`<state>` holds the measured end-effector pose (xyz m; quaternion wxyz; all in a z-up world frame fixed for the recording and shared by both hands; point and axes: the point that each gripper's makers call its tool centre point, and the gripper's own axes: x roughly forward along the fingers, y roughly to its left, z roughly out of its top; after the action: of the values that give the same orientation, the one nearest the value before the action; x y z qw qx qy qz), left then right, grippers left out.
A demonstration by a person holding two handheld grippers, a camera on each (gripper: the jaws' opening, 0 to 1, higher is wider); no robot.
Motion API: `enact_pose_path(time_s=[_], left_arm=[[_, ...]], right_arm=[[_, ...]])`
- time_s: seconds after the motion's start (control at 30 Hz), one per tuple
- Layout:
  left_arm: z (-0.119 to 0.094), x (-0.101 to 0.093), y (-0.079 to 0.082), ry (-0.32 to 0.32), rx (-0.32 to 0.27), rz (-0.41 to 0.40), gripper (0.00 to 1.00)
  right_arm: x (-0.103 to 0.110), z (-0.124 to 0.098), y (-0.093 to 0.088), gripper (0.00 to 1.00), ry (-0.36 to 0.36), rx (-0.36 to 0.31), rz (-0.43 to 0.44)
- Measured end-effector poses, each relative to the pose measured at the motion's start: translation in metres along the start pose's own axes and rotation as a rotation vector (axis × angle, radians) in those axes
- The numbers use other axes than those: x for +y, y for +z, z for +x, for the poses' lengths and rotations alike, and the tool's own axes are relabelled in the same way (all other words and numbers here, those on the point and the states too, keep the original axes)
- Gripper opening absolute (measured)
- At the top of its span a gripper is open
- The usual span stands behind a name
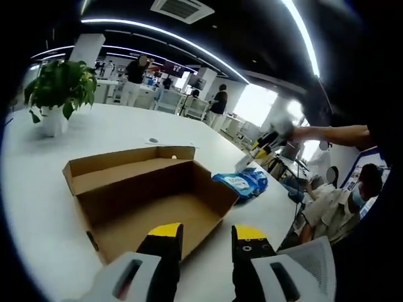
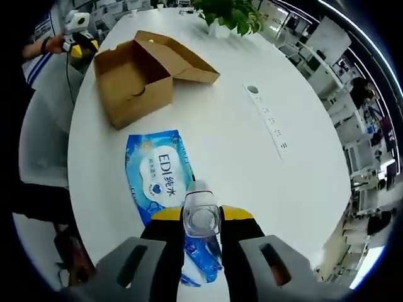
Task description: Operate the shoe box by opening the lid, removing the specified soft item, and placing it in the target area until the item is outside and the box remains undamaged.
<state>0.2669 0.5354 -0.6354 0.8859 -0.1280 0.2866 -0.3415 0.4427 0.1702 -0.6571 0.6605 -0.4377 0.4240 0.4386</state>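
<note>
The brown cardboard shoe box [image 1: 151, 195] stands on the white table with its lid folded back and its inside bare. My left gripper [image 1: 206, 242] hangs open just above the box's near wall, nothing between its yellow-tipped fingers. A blue wet-wipes pack [image 1: 242, 184] lies on the table right of the box. In the right gripper view the pack [image 2: 160, 176] lies flat, apart from the box [image 2: 141, 78]. My right gripper [image 2: 201, 220] is shut on the pack's near end, where clear crumpled wrapper bulges between the jaws. A hand holds the left gripper [image 2: 79, 28] beyond the box.
A potted plant [image 1: 58, 91] stands at the far side of the table [image 1: 38, 189]. A white socket strip [image 2: 271, 123] lies flat on the tabletop. A seated person [image 1: 334, 204] is past the table's edge, with others standing in the background.
</note>
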Motion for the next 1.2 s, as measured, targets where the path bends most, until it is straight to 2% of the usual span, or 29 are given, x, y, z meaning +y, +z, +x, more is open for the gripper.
enact_pose_path(time_s=[0.17,0.3,0.43,0.8,0.93,1.07,1.2], left_arm=[[-0.004,0.006,0.002,0.015,-0.005,-0.005,0.31],[-0.007,0.009,0.001,0.025,-0.006,-0.013,0.31],[-0.009,0.012,-0.001,0.034,-0.003,-0.019,0.31],[-0.009,0.015,-0.005,0.042,0.005,-0.037,0.31],[-0.008,0.014,-0.005,0.043,0.006,-0.039,0.31],[-0.007,0.014,-0.005,0.044,0.004,-0.043,0.31],[-0.005,0.014,-0.005,0.043,0.006,-0.043,0.31]], right_arm=[[-0.008,0.011,0.001,0.18,0.014,0.016,-0.010],[-0.013,0.019,-0.001,0.18,0.014,0.055,-0.050],[-0.012,0.027,-0.003,0.18,0.028,0.097,-0.106],[-0.006,0.046,-0.009,0.18,0.069,0.169,-0.176],[-0.009,0.049,-0.008,0.19,0.069,0.176,-0.185],[-0.015,0.051,-0.004,0.19,0.077,0.163,-0.140],[-0.015,0.053,-0.004,0.19,0.091,0.170,-0.157]])
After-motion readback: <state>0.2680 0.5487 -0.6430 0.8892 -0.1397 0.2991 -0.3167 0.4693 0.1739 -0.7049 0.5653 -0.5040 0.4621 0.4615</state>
